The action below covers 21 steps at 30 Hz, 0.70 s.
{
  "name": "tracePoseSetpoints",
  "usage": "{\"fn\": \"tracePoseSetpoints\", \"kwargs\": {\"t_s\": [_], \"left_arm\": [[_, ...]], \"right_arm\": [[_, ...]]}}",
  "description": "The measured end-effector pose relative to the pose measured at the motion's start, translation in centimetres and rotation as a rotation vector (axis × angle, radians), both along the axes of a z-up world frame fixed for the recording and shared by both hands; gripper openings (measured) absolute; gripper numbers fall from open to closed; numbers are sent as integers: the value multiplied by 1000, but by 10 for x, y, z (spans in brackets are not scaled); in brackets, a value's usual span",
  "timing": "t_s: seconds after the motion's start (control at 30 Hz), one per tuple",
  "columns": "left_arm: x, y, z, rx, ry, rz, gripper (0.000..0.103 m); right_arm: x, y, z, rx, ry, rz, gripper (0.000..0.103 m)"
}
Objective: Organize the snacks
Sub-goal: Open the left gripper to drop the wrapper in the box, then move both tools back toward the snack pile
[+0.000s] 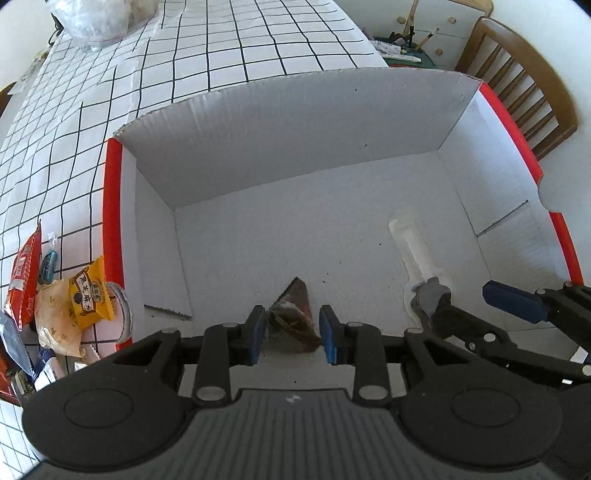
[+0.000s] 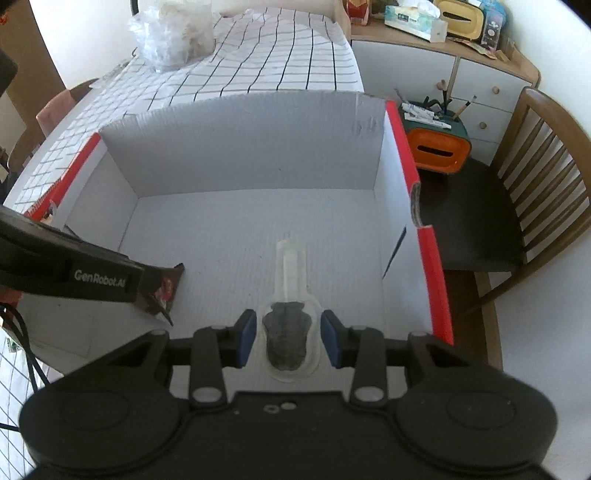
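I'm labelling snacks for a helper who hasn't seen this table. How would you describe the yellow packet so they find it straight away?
Start at the big white box with red edges on the checked tablecloth. Outside its left wall lies a heap of snacks; the yellow packet is the one nearest the box. It alone is bright yellow with dark printed characters, beside a red packet.

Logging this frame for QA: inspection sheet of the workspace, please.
Surface: table with a grid-pattern cloth.
Job's things: open white box with red edges; dark snack packet and clear-wrapped lolly-shaped snack lie on its floor; loose snack pile outside its left wall.
Clutter: crumpled plastic bag at the table's far end.
Grippers: left gripper straddles the dark packet, pads apart from it; right gripper straddles the wrapped snack, gaps both sides.
Cables: black cable by the left gripper.
Surroundings: wooden chair, cabinet, orange bin.
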<state>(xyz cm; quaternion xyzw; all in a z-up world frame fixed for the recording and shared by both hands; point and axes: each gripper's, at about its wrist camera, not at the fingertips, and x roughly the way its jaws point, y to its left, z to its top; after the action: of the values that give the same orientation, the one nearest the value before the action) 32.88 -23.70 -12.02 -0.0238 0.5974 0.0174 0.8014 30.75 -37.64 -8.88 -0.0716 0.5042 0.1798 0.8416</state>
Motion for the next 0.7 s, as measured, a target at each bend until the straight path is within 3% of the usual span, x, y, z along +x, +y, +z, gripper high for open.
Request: {"fn": "tracePoseSetpoints", "kwargs": {"t_s": [0.1,0.7], "left_arm": [[-6,2,6,-5,-33,11,54],[-73,21,81,-45,-278,31,64]], "right_arm": [[-3,-2,7,9,-20,-10,37],[-53,-8,72,133,-164,-4,42]]}}
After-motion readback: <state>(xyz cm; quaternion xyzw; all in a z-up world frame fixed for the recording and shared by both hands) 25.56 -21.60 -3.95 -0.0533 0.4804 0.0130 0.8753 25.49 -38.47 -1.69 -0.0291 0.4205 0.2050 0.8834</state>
